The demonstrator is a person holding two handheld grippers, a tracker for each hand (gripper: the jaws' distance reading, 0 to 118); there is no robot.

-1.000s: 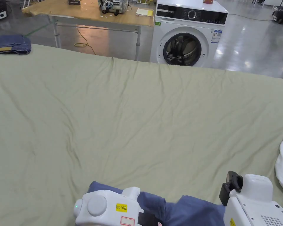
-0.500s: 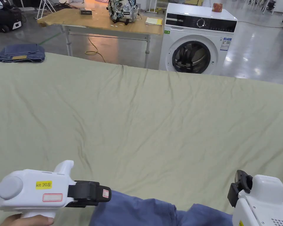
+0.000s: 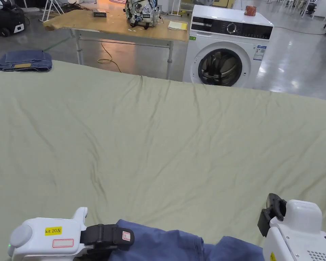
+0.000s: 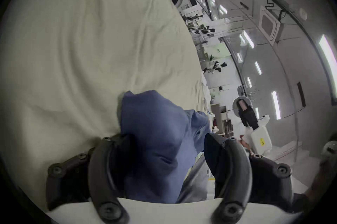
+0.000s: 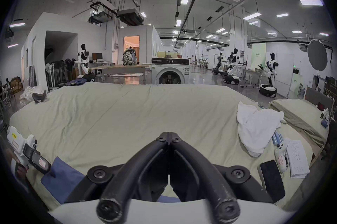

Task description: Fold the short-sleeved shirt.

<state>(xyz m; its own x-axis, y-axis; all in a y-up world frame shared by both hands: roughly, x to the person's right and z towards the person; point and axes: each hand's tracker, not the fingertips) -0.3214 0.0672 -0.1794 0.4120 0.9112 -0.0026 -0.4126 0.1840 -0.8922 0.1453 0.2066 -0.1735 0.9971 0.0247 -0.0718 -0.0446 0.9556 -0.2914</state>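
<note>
The blue short-sleeved shirt (image 3: pixel 179 243) lies crumpled at the near edge of the green sheet (image 3: pixel 159 136). My left gripper (image 3: pixel 122 236) is at the shirt's left end. In the left gripper view it (image 4: pixel 167 146) is open, with the blue shirt (image 4: pixel 155 136) bunched between its wide-spread jaws and lying against one of them. My right gripper (image 3: pixel 272 210) hovers over the sheet near the shirt's right end. Seen from its own camera, the right gripper (image 5: pixel 168 135) is shut with nothing between its jaws, and blue shirt (image 5: pixel 62 178) shows below to the left.
A white garment (image 5: pixel 255 124) lies on the sheet's right side, with a phone (image 5: pixel 271 178), a paper (image 5: pixel 299 158) and a small controller beside it. Folded jeans (image 3: pixel 23 61) sit at the far left corner. Beyond the bed stand a washing machine (image 3: pixel 227 51) and a wooden table (image 3: pixel 118 25).
The left gripper swung out to the left, then came down and right onto the shirt's left end. The right gripper has barely moved. The head camera tilted up slightly.
</note>
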